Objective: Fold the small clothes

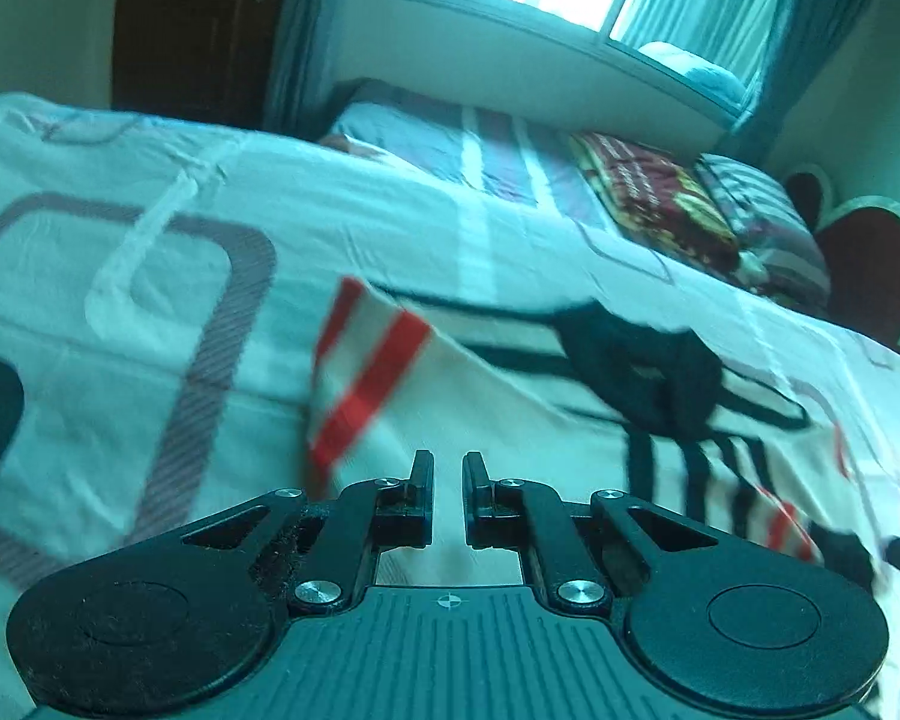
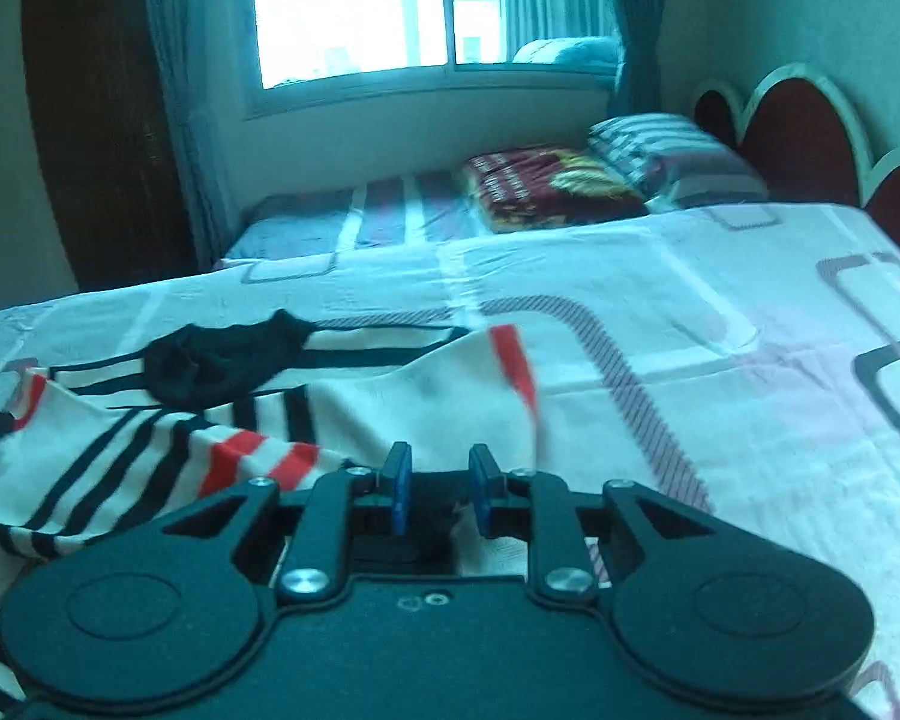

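Observation:
A white garment (image 1: 480, 408) with black and red stripes lies spread on the bed, blurred by motion. Its red-banded sleeve (image 1: 366, 372) stands lifted at the left. My left gripper (image 1: 448, 456) has its jaws almost together, with the pale cloth in the narrow gap between them. A black bunched part (image 1: 648, 372) lies on the garment farther back. In the right wrist view the same garment (image 2: 390, 408) spreads to the left, with the black part (image 2: 222, 366) on it. My right gripper (image 2: 440, 456) stands open over the garment's near edge, its blue pads apart and gripping nothing.
The patterned bedsheet (image 2: 720, 360) stretches bare to the right. A dark red folded blanket (image 2: 546, 186) and a striped pillow (image 2: 672, 156) lie at the far end by the red headboard (image 2: 798, 132). A window (image 2: 354, 6) and a dark wardrobe (image 2: 102, 120) stand behind.

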